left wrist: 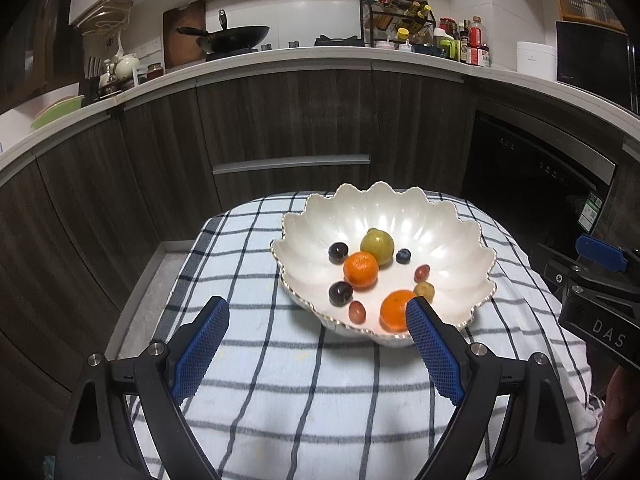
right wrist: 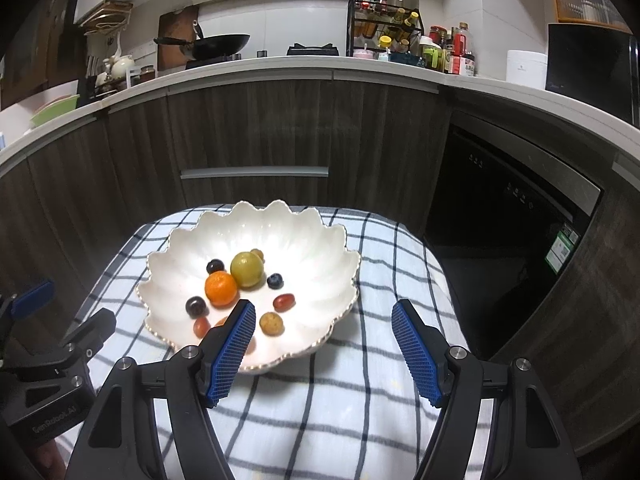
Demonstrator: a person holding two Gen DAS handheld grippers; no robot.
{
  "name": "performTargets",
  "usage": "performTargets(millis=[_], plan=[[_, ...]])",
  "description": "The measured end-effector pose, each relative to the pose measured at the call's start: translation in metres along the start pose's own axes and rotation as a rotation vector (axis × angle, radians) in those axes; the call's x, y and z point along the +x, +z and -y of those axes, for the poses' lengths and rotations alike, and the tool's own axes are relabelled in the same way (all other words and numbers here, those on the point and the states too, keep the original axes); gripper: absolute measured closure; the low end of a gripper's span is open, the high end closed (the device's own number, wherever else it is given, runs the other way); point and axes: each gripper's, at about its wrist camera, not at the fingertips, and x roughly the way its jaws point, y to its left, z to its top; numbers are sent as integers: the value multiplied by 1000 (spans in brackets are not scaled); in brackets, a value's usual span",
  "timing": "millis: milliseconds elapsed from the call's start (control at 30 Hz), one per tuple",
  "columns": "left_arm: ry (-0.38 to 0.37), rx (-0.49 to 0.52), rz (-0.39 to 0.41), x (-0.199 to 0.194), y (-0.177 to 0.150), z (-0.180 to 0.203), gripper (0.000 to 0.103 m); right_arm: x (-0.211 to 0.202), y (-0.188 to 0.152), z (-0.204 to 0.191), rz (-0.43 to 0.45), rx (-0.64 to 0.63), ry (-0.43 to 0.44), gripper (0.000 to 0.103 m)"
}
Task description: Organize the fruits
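Checked cloth [left wrist: 280, 380] bears fruit bowl [left wrist: 472, 256]; both hand-held grippers [left wrist: 318, 344] [right wrist: 324, 344] spread wide, seemingly empty.

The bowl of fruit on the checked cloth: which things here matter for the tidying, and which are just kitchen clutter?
Matter:
white bowl
two oranges
green fruit
small dark and red fruits
both open tongs

Clutter:
wok
bottle rack
white canister

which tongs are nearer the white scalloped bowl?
About equal. Left tongs, open and empty, sit at the bowl's near-left rim; right tongs, also open and empty, at its near-right rim.
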Motion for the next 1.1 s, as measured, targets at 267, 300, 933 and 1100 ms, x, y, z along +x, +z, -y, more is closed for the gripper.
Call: performTargets(millis=[267,300,933,1100], plan=[[-5,6,-2,-19,-17,0,12,-17,-16,0,0,-1,-8,31],[-5,4,-1,-21,-19,-1,12,-20,-19,0,-1,1,-9,31],[-11,-21,-30,-63,-57,-9,12,-61,-57,-6,-1,0,-7,31],[-15,-30,-33,-73,-65,-13,12,-70,-68,-3,-9,11,-13,31]])
